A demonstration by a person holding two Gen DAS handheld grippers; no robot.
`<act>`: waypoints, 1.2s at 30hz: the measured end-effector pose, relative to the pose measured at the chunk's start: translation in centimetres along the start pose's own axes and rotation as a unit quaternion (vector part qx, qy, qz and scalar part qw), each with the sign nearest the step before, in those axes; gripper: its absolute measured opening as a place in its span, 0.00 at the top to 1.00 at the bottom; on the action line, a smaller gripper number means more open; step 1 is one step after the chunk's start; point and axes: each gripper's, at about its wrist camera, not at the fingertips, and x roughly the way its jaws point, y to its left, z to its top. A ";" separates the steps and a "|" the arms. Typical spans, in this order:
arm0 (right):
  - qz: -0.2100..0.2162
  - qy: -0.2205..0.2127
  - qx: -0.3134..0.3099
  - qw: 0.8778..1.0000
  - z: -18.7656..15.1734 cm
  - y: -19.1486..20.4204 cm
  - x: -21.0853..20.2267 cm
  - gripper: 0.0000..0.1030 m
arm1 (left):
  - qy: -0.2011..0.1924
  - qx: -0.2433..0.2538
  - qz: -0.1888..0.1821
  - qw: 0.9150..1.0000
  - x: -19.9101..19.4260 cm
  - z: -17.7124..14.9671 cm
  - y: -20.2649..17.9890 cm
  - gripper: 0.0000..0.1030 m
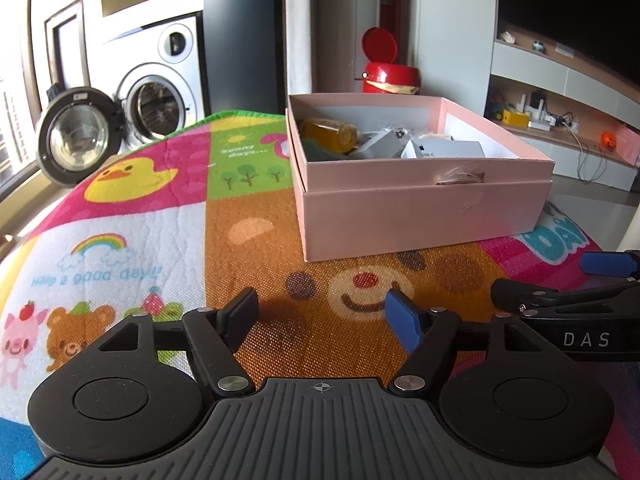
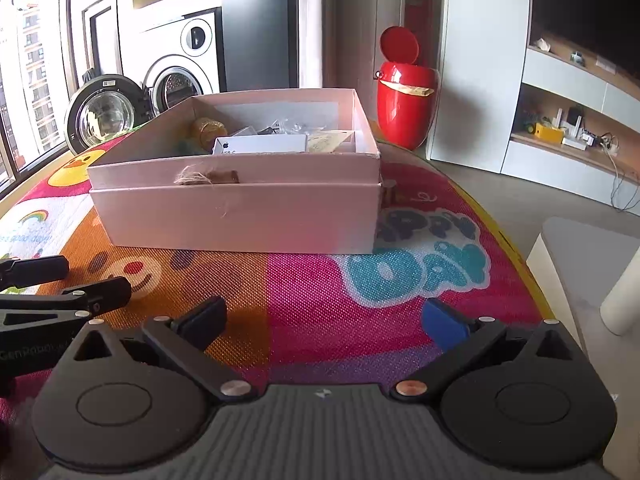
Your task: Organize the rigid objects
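A pink cardboard box [image 1: 424, 216] sits open on the colourful play mat [image 1: 132, 216]; it also shows in the right wrist view [image 2: 240, 216]. Inside lie an amber jar [image 1: 328, 133], a white USB-C box [image 1: 444, 149] and other small items; the jar [image 2: 208, 130] and white box [image 2: 260, 145] show in the right view too. My left gripper [image 1: 322, 316] is open and empty, low over the mat in front of the box. My right gripper [image 2: 326, 320] is open and empty, beside it to the right; its fingers [image 1: 520, 292] show at the left view's right edge.
A red lidded bin [image 2: 406, 100] stands behind the box. A washing machine with an open door [image 1: 80, 136] is at the back left. Shelving with small items [image 2: 568, 128] is at the right. A white object [image 2: 580, 272] sits past the mat's right edge.
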 end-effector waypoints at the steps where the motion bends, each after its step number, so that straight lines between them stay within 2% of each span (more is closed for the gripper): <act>1: 0.000 0.001 0.000 1.000 0.0 0.0 0.0 0.00 | 0.000 0.001 0.000 1.000 0.0 0.0 0.0 0.27; 36: 0.000 0.000 0.001 1.000 -0.1 0.3 0.2 0.00 | 0.000 0.004 0.003 1.000 0.1 0.0 -0.2 0.27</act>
